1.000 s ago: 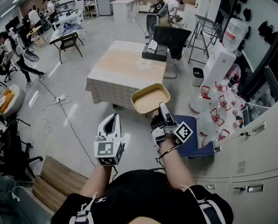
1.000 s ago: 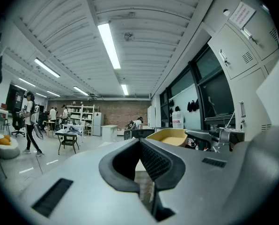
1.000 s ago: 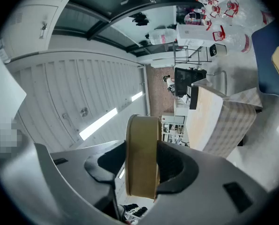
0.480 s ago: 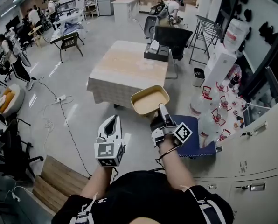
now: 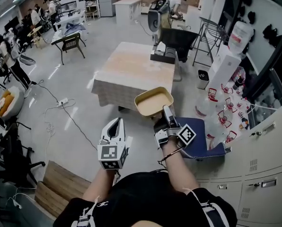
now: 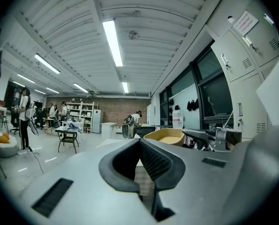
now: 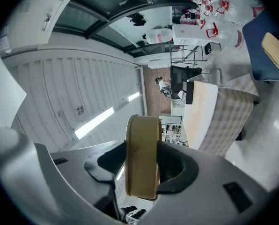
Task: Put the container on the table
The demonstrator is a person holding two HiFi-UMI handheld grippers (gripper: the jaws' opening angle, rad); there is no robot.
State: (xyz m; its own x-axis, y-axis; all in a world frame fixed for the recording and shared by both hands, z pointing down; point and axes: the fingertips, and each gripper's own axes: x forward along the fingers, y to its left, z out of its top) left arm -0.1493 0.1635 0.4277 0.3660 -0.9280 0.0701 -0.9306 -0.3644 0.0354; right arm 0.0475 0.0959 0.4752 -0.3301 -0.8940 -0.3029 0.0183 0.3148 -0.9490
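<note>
Rim grip: right gripper [image 5: 165, 111] clamps container [image 5: 154, 101] by its edge, level in the air short of table [image 5: 131, 65], probably for carrying over and setting down flat. Jaws of left gripper [image 5: 113, 125] closed on nothing; it hangs idle alongside, likely unneeded for one-handed carry.

Nothing legible is showing up here, honestly. The left gripper [image 5: 114, 123] and right gripper [image 5: 165, 109] are only wearing black-and-white square markers, no letters. A paper label [image 6: 248, 22] on a locker door is coming out too blurry to read. The red-and-white labels on the water bottles [image 5: 224, 90] are coming out too small.
</note>
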